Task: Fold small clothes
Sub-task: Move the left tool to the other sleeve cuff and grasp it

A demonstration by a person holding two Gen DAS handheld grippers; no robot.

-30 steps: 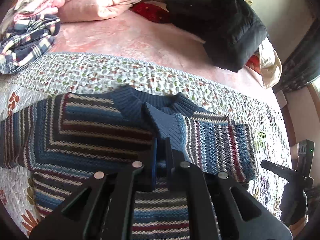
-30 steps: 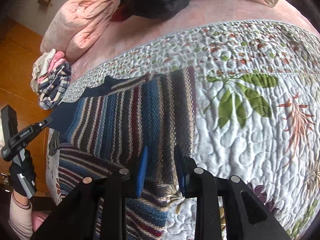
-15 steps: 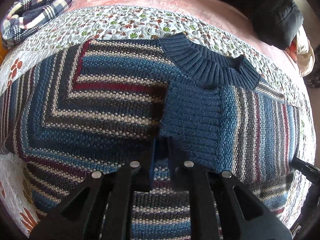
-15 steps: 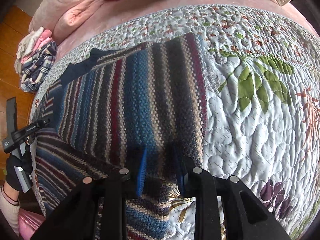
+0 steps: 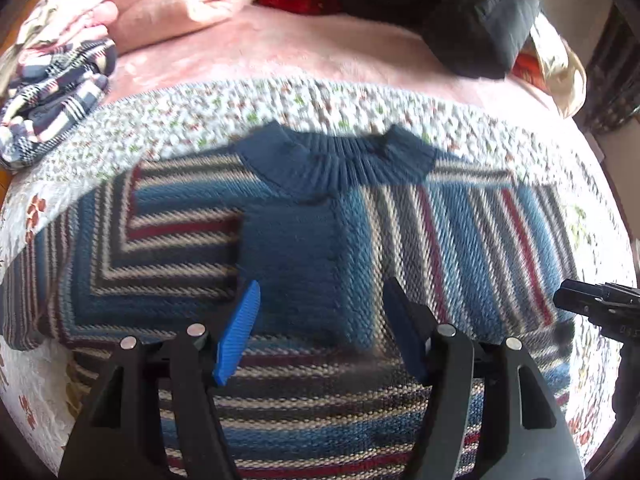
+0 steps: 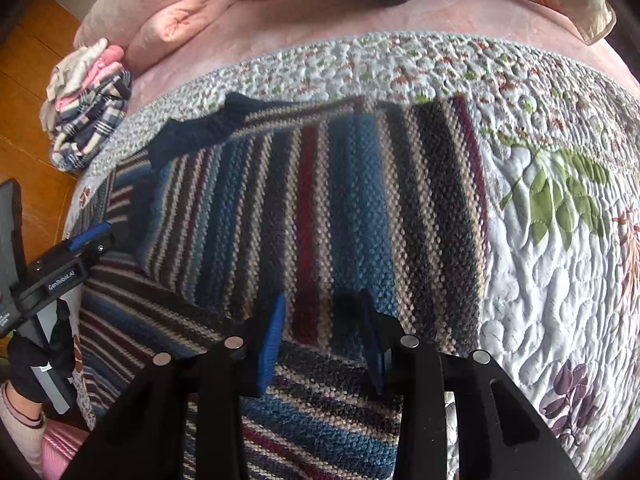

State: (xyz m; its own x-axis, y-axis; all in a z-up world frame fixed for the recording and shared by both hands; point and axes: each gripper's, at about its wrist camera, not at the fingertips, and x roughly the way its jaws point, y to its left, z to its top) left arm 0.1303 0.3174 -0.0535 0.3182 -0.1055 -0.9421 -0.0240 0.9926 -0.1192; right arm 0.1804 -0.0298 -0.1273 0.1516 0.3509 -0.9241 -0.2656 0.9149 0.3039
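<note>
In the left wrist view, your left gripper [image 5: 320, 312] was spread wide and empty, hovering over the sweater [image 5: 180, 240], which lay flat on the quilt [image 5: 200, 120]. One sleeve [image 5: 400, 232] was folded across the chest, its cuff just ahead of the fingers. The sleeve fold looked done on that side; next you'd likely need the other sleeve, out to the left

In the right wrist view, your right gripper [image 6: 320, 320] was also parted, gripping nothing, over the folded sleeve [image 6: 340, 200] near the sweater's right edge, collar [image 6: 200, 128] far left
</note>
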